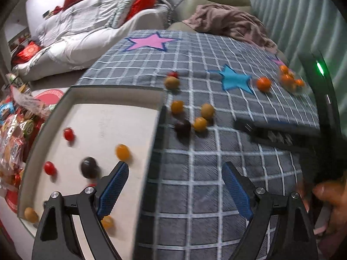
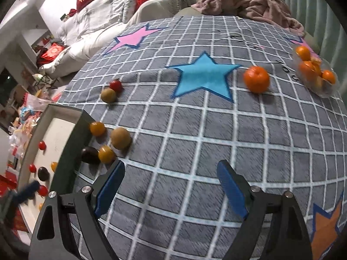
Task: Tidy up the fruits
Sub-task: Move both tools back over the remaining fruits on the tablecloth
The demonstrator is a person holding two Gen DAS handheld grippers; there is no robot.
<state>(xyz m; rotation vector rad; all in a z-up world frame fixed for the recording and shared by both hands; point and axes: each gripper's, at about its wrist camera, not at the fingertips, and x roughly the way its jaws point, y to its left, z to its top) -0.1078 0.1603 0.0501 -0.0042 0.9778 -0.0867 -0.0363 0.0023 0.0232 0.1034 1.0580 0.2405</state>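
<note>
A white tray [image 1: 117,95] at the left of the checked cloth holds several small fruits, among them a yellow one [image 1: 122,151], a dark one [image 1: 89,167] and red ones. My left gripper [image 1: 174,169] is open and empty, straddling the tray's right rim. Beside the tray lie loose fruits: a dark plum [image 2: 90,155], yellow tomatoes [image 2: 106,154] and a green-brown fruit [image 2: 120,138]. Farther off are a red tomato [image 2: 115,85] with another green-brown fruit [image 2: 108,95]. A mandarin [image 2: 256,79] lies near a clear bowl of mandarins [image 2: 325,91]. My right gripper [image 2: 170,171] is open and empty above the cloth.
The grey checked cloth [image 2: 195,140] with star patches covers the table. A sofa with white bedding [image 1: 71,28] and a pink blanket [image 2: 249,2] lie behind. Snack bags [image 1: 13,130] are piled at the left beyond the tray. The right gripper's body [image 1: 282,134] shows in the left wrist view.
</note>
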